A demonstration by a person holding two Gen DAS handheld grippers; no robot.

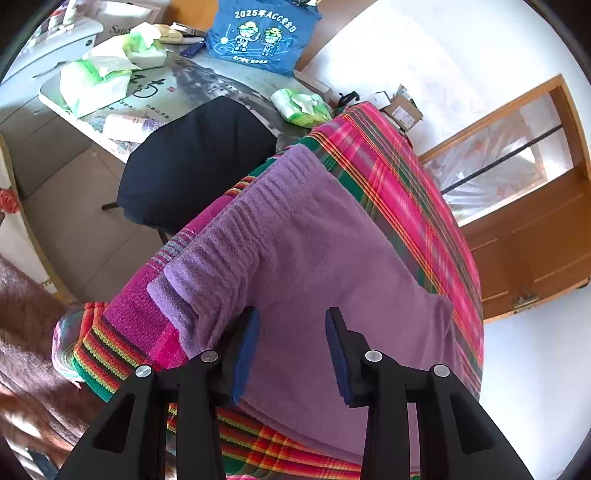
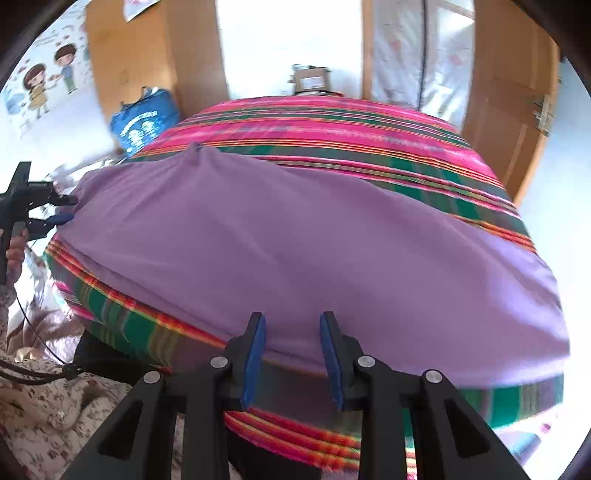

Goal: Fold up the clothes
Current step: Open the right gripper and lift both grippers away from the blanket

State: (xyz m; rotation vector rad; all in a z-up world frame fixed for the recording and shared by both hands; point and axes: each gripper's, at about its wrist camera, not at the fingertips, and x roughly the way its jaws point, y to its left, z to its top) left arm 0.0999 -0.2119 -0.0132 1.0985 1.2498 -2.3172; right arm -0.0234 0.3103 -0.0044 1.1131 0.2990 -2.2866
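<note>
A purple knitted garment [image 1: 317, 251] lies spread flat on a table under a pink, green and red striped cloth [image 1: 388, 155]. Its ribbed hem [image 1: 229, 229] points to the upper left in the left wrist view. My left gripper [image 1: 291, 350] hovers over the garment's near end, open, with nothing pinched between its blue pads. In the right wrist view the same garment [image 2: 295, 240] fills the middle. My right gripper [image 2: 291, 354] stands open over its near edge, with the pads apart and off the cloth. The left gripper [image 2: 62, 210] shows at the garment's far left end.
A black chair [image 1: 195, 162] stands by the table's far-left side. Beyond it is a side table [image 1: 207, 85] with tissue packs [image 1: 96, 81] and a blue bag [image 1: 258, 33]. A wooden cabinet [image 1: 535, 221] is at the right. A hand [image 2: 14, 254] holds the left gripper, above floral fabric [image 2: 44, 413].
</note>
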